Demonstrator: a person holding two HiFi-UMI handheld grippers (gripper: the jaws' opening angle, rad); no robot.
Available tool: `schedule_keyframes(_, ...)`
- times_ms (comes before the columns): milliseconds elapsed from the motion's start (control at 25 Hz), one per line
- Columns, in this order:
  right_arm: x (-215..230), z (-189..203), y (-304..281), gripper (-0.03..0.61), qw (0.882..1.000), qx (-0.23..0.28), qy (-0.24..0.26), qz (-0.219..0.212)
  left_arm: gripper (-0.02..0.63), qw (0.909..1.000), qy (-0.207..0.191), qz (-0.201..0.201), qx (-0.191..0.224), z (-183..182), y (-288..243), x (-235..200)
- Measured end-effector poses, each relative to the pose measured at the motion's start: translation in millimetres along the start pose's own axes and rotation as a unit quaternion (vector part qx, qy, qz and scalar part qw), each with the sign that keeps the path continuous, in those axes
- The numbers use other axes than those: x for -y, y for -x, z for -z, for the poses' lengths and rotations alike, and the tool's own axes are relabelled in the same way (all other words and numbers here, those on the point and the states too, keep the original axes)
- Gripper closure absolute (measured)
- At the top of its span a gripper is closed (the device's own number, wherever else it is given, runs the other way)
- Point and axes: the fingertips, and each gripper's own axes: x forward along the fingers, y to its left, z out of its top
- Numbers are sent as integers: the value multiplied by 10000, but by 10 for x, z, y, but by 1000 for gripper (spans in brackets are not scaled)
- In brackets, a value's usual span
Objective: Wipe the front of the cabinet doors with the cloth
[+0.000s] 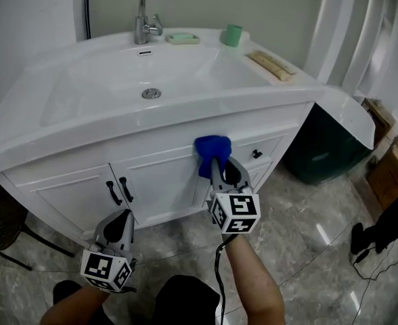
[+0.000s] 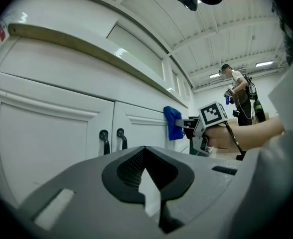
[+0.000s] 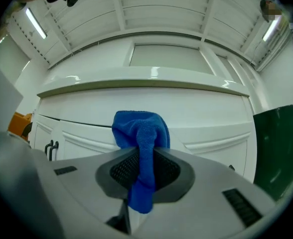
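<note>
A blue cloth [image 1: 211, 152] is pinched in my right gripper [image 1: 218, 170], which is shut on it. The cloth's bunched end [image 3: 139, 128] presses against the top of the white cabinet front [image 1: 165, 181], just under the basin's rim and right of the two black door handles [image 1: 119, 191]. In the left gripper view the cloth [image 2: 173, 123] and the right gripper [image 2: 206, 125] show off to the right. My left gripper [image 1: 118, 227] hangs low in front of the left doors, jaws shut with nothing between them [image 2: 145, 171].
A white basin [image 1: 145, 80] with a tap [image 1: 145, 19], soap dish [image 1: 183, 38], green cup [image 1: 233, 35] and brush tops the cabinet. A dark green bin [image 1: 321, 147] stands to the right. A dark chair [image 1: 9, 225] sits left. A person stands far off [image 2: 236, 91].
</note>
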Motion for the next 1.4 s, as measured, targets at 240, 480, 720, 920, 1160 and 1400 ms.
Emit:
schedule_keyframes(240, -434, 73, 172, 529, 9995, 2, -216, -231, 614, 9998, 114, -155, -78, 132, 24, -83)
schedule_keyframes(480, -1609, 160, 159, 529, 9936, 103, 108, -1122, 614, 9979, 415, -489, -77, 140, 169, -366)
schedule_keyframes(720, -2238, 543, 48, 529, 9864, -438, 109, -1580, 613, 9975, 478, -507, -104, 154, 254, -392)
schedule_keyframes(920, -2261, 594, -20, 529, 9870, -462, 224, -1521, 612, 9978, 454, -466, -123, 168, 285, -401)
schedule_keyframes(1160, -1956, 576, -76, 529, 9896, -462, 160, -1354, 613, 9974, 528, -454, -205, 161, 194, -377)
schedule_keyframes(1400, -1203, 639, -104, 529, 9892, -652, 853, -997, 614, 9977, 527, -369, -215, 191, 129, -242)
